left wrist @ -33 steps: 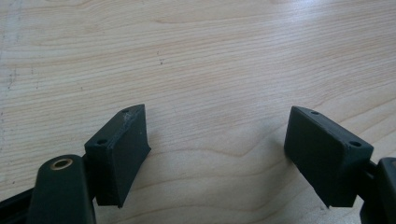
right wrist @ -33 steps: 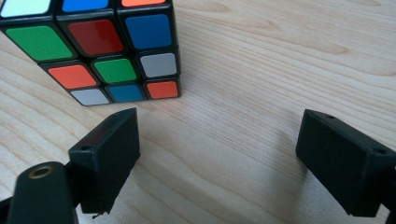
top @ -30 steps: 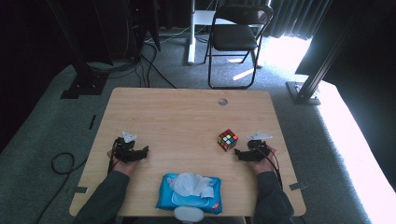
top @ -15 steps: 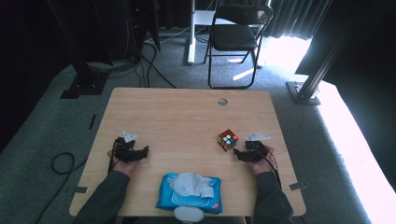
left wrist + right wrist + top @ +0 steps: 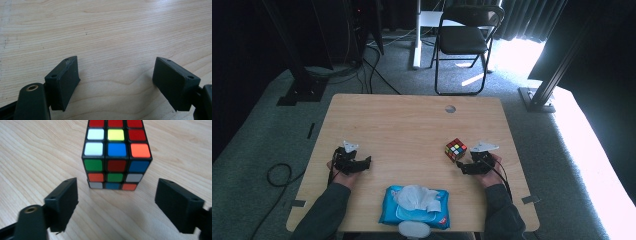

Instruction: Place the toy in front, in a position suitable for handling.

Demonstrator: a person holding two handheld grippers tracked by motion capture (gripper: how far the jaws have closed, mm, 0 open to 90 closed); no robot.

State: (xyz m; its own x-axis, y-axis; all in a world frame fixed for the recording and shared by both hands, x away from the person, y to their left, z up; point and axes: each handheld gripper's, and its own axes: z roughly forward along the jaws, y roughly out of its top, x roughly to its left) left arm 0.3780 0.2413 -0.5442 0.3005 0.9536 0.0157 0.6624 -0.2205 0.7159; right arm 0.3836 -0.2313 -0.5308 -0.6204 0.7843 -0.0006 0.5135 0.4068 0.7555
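High view: wooden table [image 5: 412, 125] w/ a small round hole near its far edge. Rubik's cube [image 5: 455, 149] sits on the right half of the table, resting flat, not lifted. Right gripper [image 5: 464, 168] lies just beside it, on the near-right side, pointing at the cube; grey three-cornered plate on top, cable trailing back along the sleeve. Its jaws have just been opening, nothing pinched; cube is ahead of the tips, not between them. Left gripper [image 5: 367, 162] is on the left half, well apart from the cube, pointing toward table centre. Blue wet-wipes pack [image 5: 414, 207] w/ a white wipe bunched out of the top sits at the near edge, between the two forearms. Black folding chair [image 5: 462, 40] stands on the grey carpet beyond the table.

Left gripper view: left gripper [image 5: 115, 75] has jaws spread wide, bare wood grain btwn them, holding nothing.

Right gripper view: right gripper [image 5: 116, 197] has jaws spread wide, pads clear of everything. Rubik's cube [image 5: 116, 157] stands on the table just ahead of the tips, centred on the gap, scrambled colours: red row on top face, green, blue, orange, white on the near face. No contact btwn pads and cube.
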